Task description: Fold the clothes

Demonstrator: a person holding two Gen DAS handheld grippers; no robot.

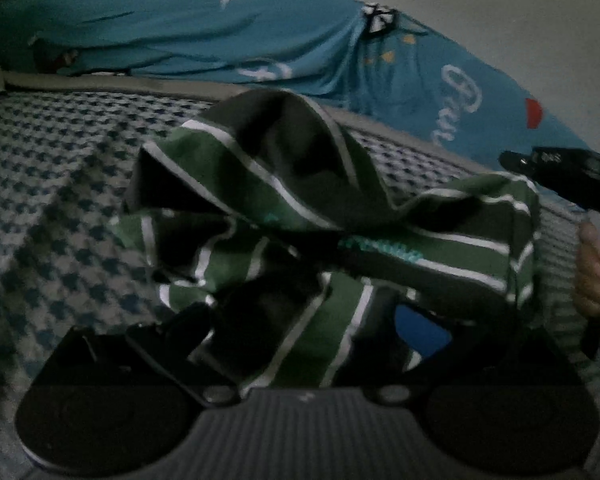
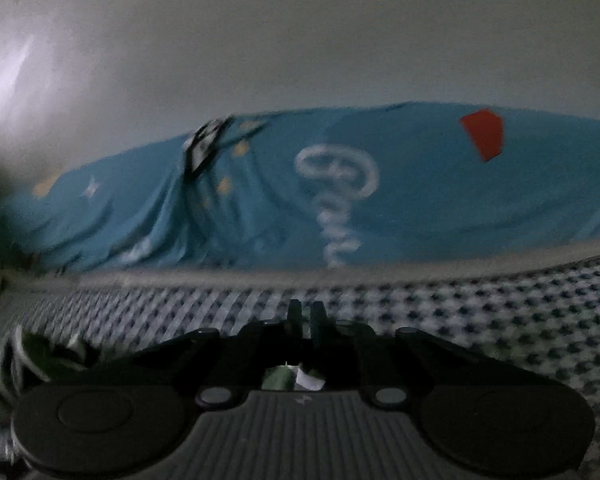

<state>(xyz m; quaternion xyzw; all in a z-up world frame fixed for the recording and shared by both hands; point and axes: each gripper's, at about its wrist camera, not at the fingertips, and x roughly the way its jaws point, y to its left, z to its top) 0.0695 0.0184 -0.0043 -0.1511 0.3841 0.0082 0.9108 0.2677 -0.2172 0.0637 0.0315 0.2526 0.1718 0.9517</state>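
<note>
stretching left to right between both tools, striped shirt (image 1: 300,216); right tool (image 2: 305,314) clamped on it, left unclear.

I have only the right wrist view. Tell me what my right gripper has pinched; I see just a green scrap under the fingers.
Observer: The right gripper is shut on a corner of a green striped garment with white lines.
Operator: Report where the rest of it is.
Observer: It is bunched up over the checked mattress, draping across the left gripper.
Operator: State whether the left one has a grip.
Observer: Its fingers stand apart with cloth hanging between them; no pinch shows.
</note>
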